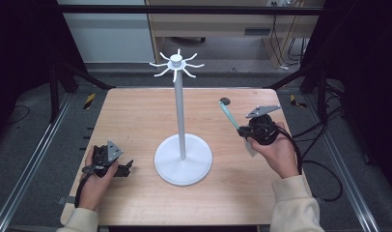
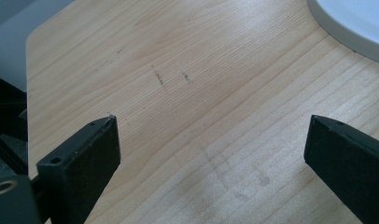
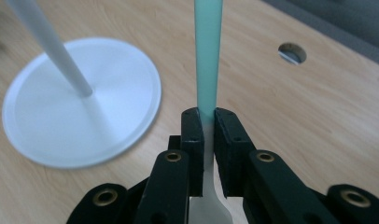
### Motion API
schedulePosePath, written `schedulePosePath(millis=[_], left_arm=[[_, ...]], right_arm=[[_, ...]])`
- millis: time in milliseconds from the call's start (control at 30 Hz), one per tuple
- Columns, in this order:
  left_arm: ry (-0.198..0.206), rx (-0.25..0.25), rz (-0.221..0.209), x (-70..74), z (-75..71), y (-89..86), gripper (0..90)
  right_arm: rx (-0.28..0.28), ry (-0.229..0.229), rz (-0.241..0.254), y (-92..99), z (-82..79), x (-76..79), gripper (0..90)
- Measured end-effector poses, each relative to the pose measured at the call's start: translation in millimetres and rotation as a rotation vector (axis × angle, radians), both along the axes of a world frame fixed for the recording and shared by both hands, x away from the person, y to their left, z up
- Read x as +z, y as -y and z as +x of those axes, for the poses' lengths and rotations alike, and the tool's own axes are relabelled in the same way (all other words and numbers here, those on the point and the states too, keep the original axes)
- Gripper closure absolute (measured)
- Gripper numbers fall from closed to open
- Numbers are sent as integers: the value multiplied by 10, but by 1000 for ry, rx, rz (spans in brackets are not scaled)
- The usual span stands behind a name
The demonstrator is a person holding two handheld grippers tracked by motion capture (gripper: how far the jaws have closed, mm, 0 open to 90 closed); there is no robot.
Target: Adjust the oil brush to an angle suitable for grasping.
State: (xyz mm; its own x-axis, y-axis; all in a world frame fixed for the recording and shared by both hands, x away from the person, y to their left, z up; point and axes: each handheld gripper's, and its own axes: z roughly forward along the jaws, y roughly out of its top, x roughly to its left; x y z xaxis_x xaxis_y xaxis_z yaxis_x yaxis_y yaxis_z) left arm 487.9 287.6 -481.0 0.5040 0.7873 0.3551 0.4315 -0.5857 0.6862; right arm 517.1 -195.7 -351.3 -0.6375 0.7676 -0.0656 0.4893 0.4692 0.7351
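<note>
Wooden surface (image 1: 136,116) carries 1 white hook stand (image 1: 182,145) at centre. Right gripper (image 3: 205,122) is clamped on a teal-handled utensil (image 3: 208,56), held right of the stand. Likely next: raise its end to a hook. Left gripper (image 2: 211,154) rests wide, empty.

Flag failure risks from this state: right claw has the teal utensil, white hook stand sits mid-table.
1. The right claw pinches the teal utensil on its thin handle, near the wide end, so the long free end could pivot or slip.
2. The hook stand is tall on a thin pole; a knock on its hooks might tip it.
3. The left claw rests open beside the stand base, so nothing braces the stand.
</note>
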Motion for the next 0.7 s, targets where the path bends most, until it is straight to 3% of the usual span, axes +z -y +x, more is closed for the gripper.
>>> schedulePosePath(millis=[200,700], left_arm=[[1,7,-15,-6,6,-10,31],[-1,-12,-2,4,-5,28,28]], right_arm=[[-17,57,80,-115,35,39,827],[-63,132,148,-220,-69,-25,826]])
